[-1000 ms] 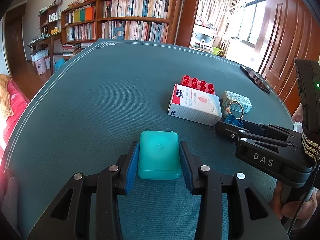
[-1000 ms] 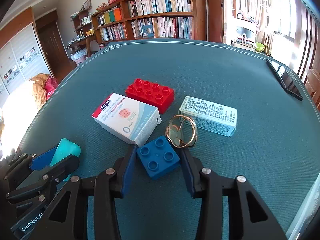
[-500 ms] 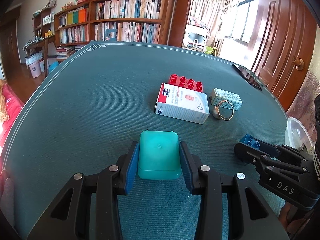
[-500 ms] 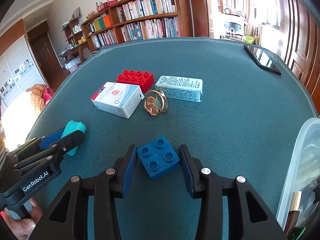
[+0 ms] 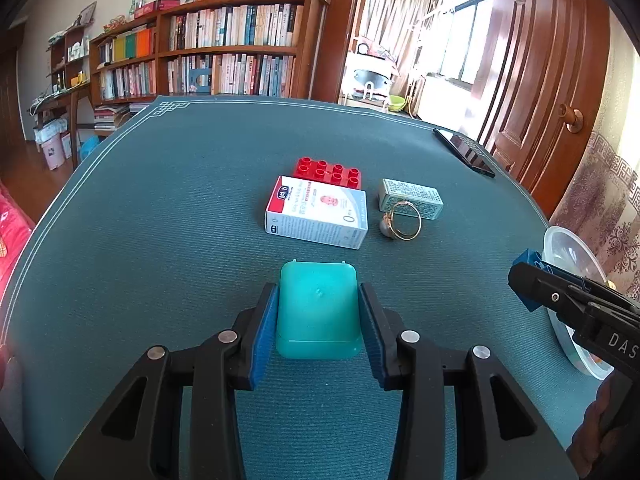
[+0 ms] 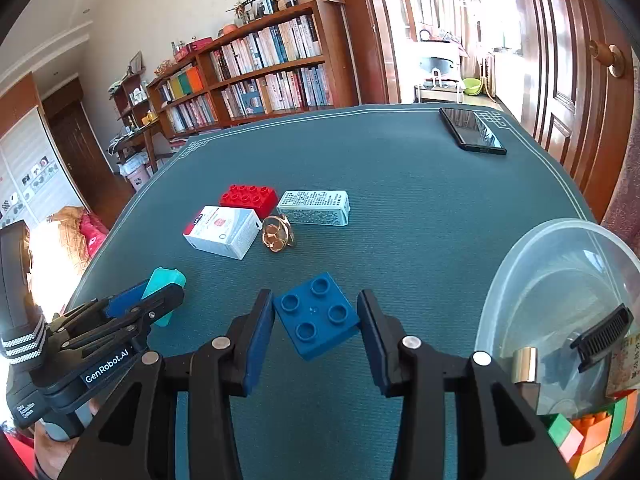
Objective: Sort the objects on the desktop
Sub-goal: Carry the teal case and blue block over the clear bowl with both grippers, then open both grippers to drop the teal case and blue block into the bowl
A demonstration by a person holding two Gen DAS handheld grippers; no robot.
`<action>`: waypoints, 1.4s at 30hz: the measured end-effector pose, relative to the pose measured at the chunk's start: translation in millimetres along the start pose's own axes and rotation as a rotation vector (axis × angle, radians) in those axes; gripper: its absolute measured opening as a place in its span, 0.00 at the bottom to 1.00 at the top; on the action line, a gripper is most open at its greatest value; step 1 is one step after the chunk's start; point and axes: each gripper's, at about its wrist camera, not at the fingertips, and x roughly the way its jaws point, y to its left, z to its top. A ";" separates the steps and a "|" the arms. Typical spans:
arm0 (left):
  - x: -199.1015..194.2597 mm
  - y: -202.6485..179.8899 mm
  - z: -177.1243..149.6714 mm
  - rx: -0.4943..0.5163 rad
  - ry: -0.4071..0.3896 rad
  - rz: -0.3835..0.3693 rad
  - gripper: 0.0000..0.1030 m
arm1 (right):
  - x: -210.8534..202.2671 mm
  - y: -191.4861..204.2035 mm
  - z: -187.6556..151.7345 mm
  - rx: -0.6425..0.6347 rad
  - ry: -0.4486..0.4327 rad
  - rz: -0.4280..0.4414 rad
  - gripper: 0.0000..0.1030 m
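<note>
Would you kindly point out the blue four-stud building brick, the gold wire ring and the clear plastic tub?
blue four-stud building brick (image 6: 316,316), right wrist view, studded top face.
gold wire ring (image 5: 405,220), left wrist view, lower band of the hoop.
clear plastic tub (image 6: 532,256), right wrist view, near rim.

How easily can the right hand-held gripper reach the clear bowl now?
Probably yes. The right hand-held gripper, shut on the blue brick, is close beside the clear bowl, and nothing stands between them on the mat.

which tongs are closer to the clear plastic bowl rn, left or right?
Right. The right tongs, gripping the blue brick, are beside the clear bowl; the left tongs are further off across the mat.
</note>
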 end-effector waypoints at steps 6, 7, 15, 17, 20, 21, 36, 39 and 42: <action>-12.2 -17.2 2.8 0.043 -0.018 -0.019 0.42 | -22.0 -26.7 -1.0 0.035 -0.034 -0.058 0.46; -13.9 -19.8 3.4 0.047 -0.019 -0.023 0.42 | -25.6 -32.5 -1.4 0.045 -0.040 -0.069 0.46; -23.3 -44.1 7.7 0.080 -0.025 -0.062 0.41 | -54.2 -77.2 -4.5 0.113 -0.091 -0.151 0.46; -24.5 -51.3 8.9 0.087 -0.024 -0.080 0.41 | -60.2 -87.2 -5.6 0.125 -0.099 -0.171 0.46; -25.9 -63.6 10.7 0.102 -0.024 -0.103 0.41 | -67.6 -100.3 -8.5 0.134 -0.104 -0.199 0.46; -26.4 -68.2 11.2 0.109 -0.025 -0.107 0.41 | -69.6 -104.2 -9.6 0.138 -0.105 -0.207 0.46; -29.1 -135.1 17.7 0.215 -0.035 -0.183 0.42 | -89.8 -147.1 -17.7 0.206 -0.138 -0.267 0.46; -29.7 -148.9 20.3 0.237 -0.040 -0.205 0.42 | -95.0 -151.5 -16.5 0.217 -0.150 -0.271 0.46; -30.0 -164.2 23.2 0.263 -0.044 -0.232 0.42 | -100.4 -153.1 -14.0 0.223 -0.166 -0.278 0.46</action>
